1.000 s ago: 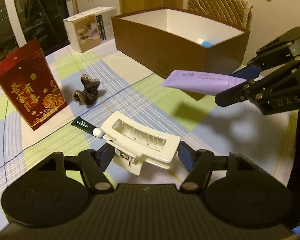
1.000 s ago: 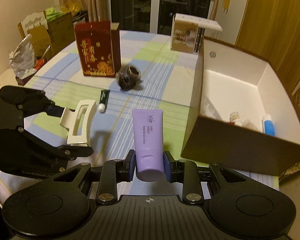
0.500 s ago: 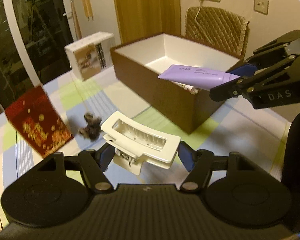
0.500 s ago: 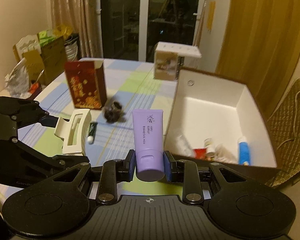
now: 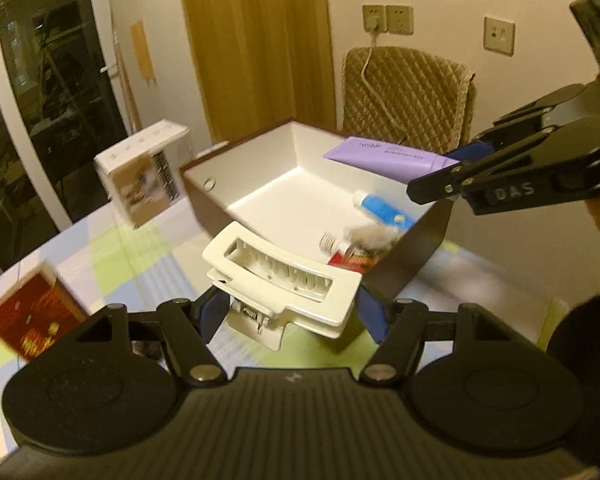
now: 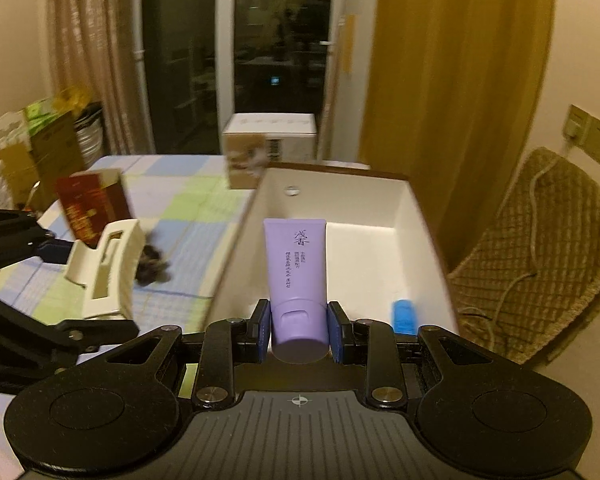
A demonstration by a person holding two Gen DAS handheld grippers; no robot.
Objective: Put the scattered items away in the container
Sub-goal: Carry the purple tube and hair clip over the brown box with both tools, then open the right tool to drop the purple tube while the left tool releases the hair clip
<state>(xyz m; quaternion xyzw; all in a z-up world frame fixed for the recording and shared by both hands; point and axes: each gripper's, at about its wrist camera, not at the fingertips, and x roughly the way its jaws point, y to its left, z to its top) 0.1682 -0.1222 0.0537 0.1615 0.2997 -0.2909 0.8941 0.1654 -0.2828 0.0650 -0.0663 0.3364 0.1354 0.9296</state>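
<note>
The hair clip [image 5: 280,280] in my left gripper [image 5: 288,312] is hard, light plastic with a spring at its hinge [image 5: 252,314]; I judge it stiff but liable to snap open or slip if squeezed off-centre, so the broad sides near the hinge are the sound place to hold. My left pads are clamped on those sides, and the clip hangs just short of the near wall of the box [image 5: 416,248]. The purple tube [image 6: 296,264] is soft and smooth, likely to squash, so its firm cap end is best; my right gripper [image 6: 298,332] is closed on that end, with the body reaching out above the open box [image 6: 380,248]. Inside lie a blue tube [image 5: 382,210] and some small things. A dark hair tie [image 6: 150,266] and a red packet [image 6: 88,208] sit on the checked tablecloth [image 6: 188,204].
</note>
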